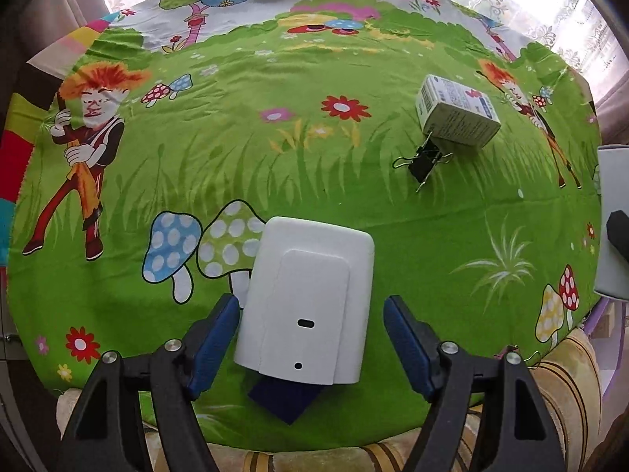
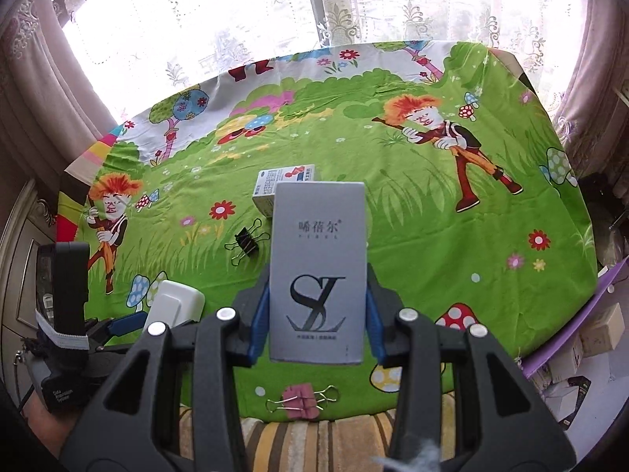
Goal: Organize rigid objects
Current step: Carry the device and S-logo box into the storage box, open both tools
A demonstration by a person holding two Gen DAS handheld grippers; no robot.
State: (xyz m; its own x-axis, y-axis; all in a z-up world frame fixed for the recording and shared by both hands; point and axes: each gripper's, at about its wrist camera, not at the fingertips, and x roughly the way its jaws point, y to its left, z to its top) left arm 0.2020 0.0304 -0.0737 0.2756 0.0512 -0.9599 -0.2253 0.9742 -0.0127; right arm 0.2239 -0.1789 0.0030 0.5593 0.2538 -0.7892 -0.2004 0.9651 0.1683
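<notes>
A white rounded plastic case (image 1: 310, 295) lies flat near the front of the green cartoon tablecloth (image 1: 275, 165), partly over a dark blue flat piece (image 1: 287, 401). My left gripper (image 1: 312, 303) is open and straddles the case; its blue pads stand off both sides. In the right wrist view the same case (image 2: 173, 303) shows at the lower left. My right gripper (image 2: 317, 275) is shut on a tall grey box (image 2: 318, 275) with an "SL" logo, held upright above the cloth. Behind it lie a small white medicine box (image 2: 283, 185) and a black binder clip (image 2: 245, 242).
A pink binder clip (image 2: 302, 395) lies at the cloth's near edge, over a striped cushion (image 2: 314, 440). The medicine box (image 1: 456, 114) and black clip (image 1: 422, 163) sit together at the right of the cloth. Lace curtains hang behind; cartons and a purple sheet (image 2: 570, 334) stand off the right side.
</notes>
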